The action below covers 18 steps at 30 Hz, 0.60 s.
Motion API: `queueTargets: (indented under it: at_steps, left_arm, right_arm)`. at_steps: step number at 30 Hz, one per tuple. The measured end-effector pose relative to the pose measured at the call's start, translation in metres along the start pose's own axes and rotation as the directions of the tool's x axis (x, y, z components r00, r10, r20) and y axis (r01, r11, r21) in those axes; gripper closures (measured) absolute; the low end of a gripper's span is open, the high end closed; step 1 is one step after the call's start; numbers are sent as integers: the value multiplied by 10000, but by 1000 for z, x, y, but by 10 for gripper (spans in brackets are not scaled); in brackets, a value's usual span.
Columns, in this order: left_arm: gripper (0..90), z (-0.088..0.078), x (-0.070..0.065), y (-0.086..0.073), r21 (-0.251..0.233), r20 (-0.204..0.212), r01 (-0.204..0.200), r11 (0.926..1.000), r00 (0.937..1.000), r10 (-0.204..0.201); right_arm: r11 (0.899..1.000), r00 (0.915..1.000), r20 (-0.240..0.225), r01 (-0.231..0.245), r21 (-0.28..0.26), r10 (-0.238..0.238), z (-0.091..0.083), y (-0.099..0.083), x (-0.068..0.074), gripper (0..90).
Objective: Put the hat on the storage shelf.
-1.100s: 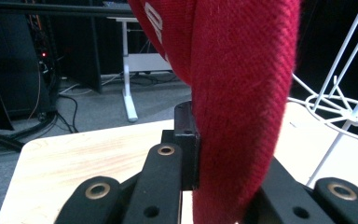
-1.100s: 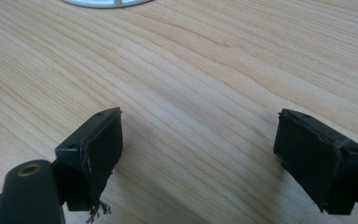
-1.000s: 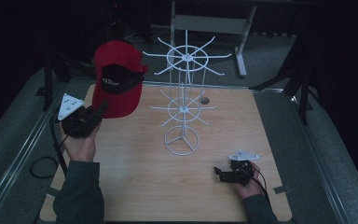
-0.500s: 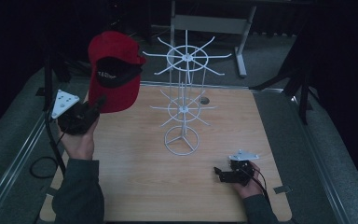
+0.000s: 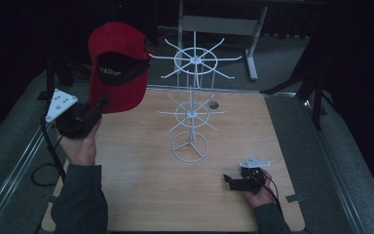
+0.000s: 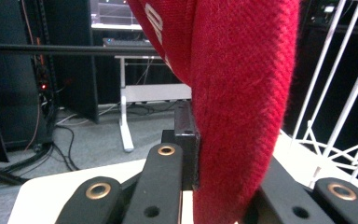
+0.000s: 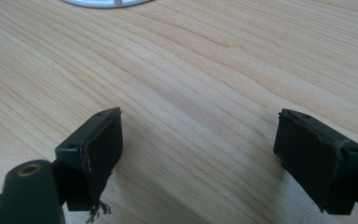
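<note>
So the white hook rack (image 5: pixel 192 105) stands right beside the red cap (image 5: pixel 117 66) pinched in the left tool (image 5: pixel 100 105), while the right tool (image 7: pixel 198 149), spread, shows bare worktop (image 7: pixel 191 70) up close

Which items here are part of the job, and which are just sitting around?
In the job:
red cap, clamped in the left gripper
white wire rack

Idle:
right gripper, open, low over the wooden table
grey stand behind the table

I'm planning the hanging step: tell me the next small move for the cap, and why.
Probably carry the red cap rightward toward the white rack. The left gripper pinches its brim, holding it up left of the top hooks, not yet over one.
</note>
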<state>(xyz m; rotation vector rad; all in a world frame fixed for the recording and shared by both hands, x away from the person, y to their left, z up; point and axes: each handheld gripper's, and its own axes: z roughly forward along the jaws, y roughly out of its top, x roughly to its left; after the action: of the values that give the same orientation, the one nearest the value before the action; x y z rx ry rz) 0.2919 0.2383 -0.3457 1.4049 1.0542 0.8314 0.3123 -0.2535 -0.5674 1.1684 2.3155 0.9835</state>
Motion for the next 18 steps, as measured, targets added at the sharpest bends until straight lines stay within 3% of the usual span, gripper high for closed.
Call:
queueTargets:
  at_steps: [18]
  left_arm:
    - [858, -12, -6, 10, -437, 259, -77, 9990, 9996, 88]
  right_arm:
    - [10000, 10000, -6, -3, 16, 3, 0, 0, 0, 153]
